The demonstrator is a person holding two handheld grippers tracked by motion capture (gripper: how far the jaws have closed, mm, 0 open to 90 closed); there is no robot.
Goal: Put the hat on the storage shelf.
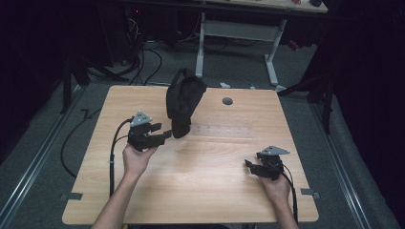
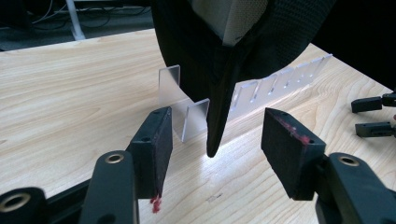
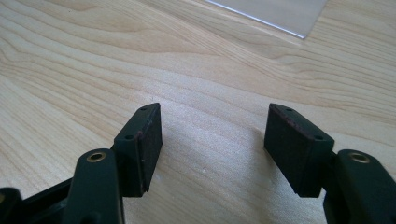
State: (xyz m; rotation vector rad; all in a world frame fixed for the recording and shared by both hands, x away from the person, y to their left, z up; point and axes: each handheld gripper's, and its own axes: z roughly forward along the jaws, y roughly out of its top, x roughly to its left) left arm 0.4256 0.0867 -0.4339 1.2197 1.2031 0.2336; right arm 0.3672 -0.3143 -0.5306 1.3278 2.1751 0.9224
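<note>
Jaws spread on my left gripper [image 2: 212, 154], with the tip of a black cap's [image 1: 184, 100] brim hanging between them, touching neither pad. The cap stands over a clear slotted rack [image 2: 261, 88] toward the far middle of the wooden table [image 1: 200, 176]. My right gripper [image 1: 252, 164] rests near the table's right edge, well apart from the cap, its jaws spread on nothing.

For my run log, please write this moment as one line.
left hand-held gripper: open, at black cap brim tip | cap: propped on clear slotted rack | right hand-held gripper: open, over bare table
</note>
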